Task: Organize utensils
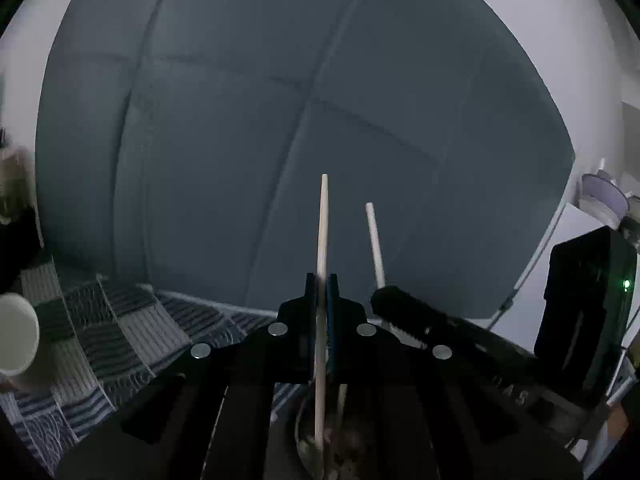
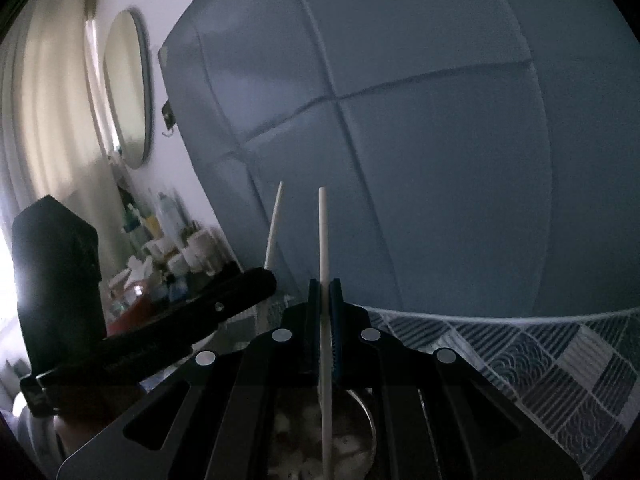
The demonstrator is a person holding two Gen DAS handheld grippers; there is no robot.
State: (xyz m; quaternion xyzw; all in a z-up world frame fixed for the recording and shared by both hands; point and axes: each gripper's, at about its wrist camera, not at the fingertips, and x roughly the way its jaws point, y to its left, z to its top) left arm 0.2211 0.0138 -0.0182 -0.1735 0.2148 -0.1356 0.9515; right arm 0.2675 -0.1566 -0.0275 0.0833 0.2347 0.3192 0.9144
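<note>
1. Left wrist view: left gripper (image 1: pixel 322 280) at 6 o'clock, jaws pressed together on a pale chopstick (image 1: pixel 322 224) that stands upright, tip toward 12.
2. Same view: right gripper (image 1: pixel 384 294) just beside at 4 o'clock, pinching a white chopstick (image 1: pixel 374 236) that leans toward 11. Metal bowl (image 1: pixel 304 436) dimly seen below at 6; white cup (image 1: pixel 16 334) on the patterned quilt (image 1: pixel 120 332) at 9.
3. Right wrist view: right gripper (image 2: pixel 325 286) clamped on the white chopstick (image 2: pixel 322 232), upright; left gripper (image 2: pixel 264 278) at 9 to 10 o'clock with the pale chopstick (image 2: pixel 274 224) tilted toward 1.
4. Judged step: carrying both sticks clear of the bowl toward a holder, likely the cup.
5. To do well: keep both grips firm, sticks apart and vertical, lift fully before moving sideways, lower tip-first without knocking the rim.
</note>
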